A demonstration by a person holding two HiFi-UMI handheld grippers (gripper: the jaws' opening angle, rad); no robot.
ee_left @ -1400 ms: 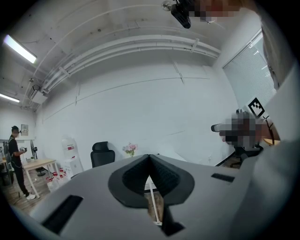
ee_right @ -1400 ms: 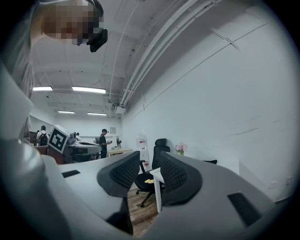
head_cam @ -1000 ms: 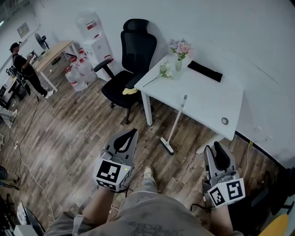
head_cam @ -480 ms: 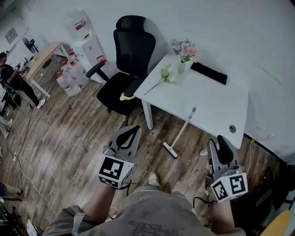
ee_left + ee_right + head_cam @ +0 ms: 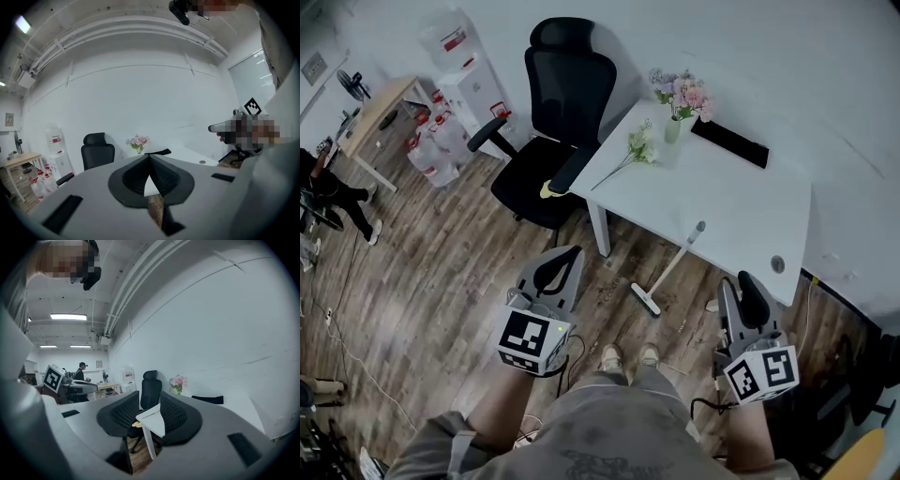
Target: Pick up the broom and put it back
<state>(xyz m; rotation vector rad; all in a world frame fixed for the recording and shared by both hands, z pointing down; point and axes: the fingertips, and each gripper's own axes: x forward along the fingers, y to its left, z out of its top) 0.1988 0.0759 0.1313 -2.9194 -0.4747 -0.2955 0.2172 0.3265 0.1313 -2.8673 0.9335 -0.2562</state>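
Observation:
The broom (image 5: 672, 265) leans against the front edge of the white table (image 5: 741, 211), its grey handle tip up at the tabletop and its white head (image 5: 644, 299) on the wooden floor. In the head view my left gripper (image 5: 574, 250) hangs left of the broom head, well apart from it, its jaw tips together with nothing between them. Right of the broom, short of the table, is my right gripper (image 5: 736, 280), open and empty. Neither gripper view shows the broom: the left gripper (image 5: 150, 157) faces the table, and the right gripper (image 5: 150, 401) frames the table corner.
A black office chair (image 5: 561, 112) with a yellow cloth (image 5: 546, 190) stands left of the table. On the table are a vase of flowers (image 5: 680, 98), a loose flower stem (image 5: 628, 155) and a flat black item (image 5: 729, 143). A water dispenser (image 5: 455, 56), a wooden desk (image 5: 375, 117) and a person (image 5: 323, 187) are far left.
Both grippers have come forward toward the table and the broom, which now lies nearer in the head view. The person's feet now stand side by side. Neither gripper's jaws have visibly changed.

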